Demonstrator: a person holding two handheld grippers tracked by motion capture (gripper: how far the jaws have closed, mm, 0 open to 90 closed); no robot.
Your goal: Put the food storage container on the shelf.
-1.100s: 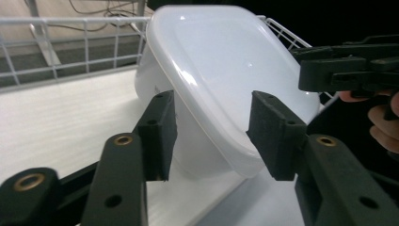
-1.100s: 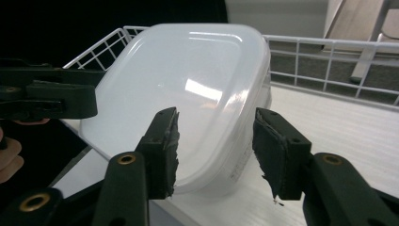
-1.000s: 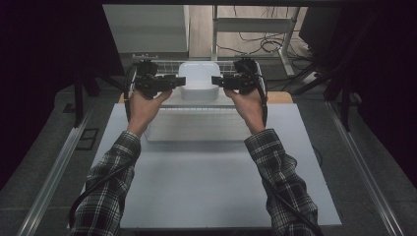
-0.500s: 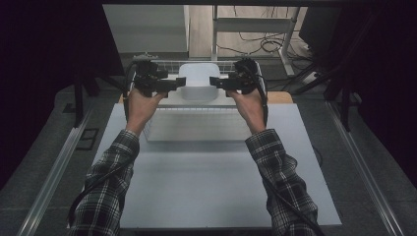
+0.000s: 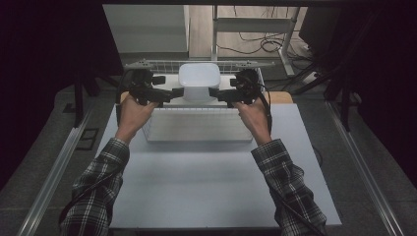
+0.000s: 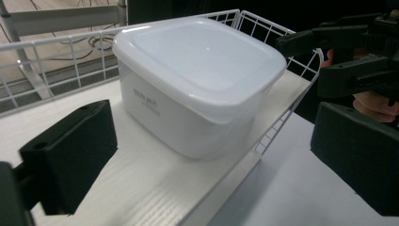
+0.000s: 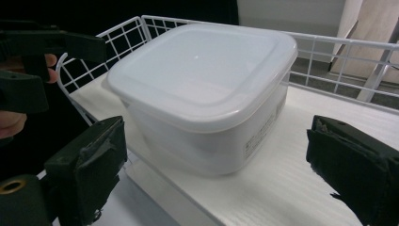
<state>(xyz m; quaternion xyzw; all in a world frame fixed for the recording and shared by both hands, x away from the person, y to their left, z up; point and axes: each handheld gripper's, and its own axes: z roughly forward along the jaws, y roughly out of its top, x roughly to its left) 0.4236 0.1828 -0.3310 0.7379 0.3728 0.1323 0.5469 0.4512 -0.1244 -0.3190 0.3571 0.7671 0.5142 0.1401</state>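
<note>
Both grippers released lidded container [image 5: 198,81].

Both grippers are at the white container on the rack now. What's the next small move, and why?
Probably draw both grippers back. The left gripper and right gripper have just been opening; their jaws stand clear of the white container, which rests on the wire rack.
</note>
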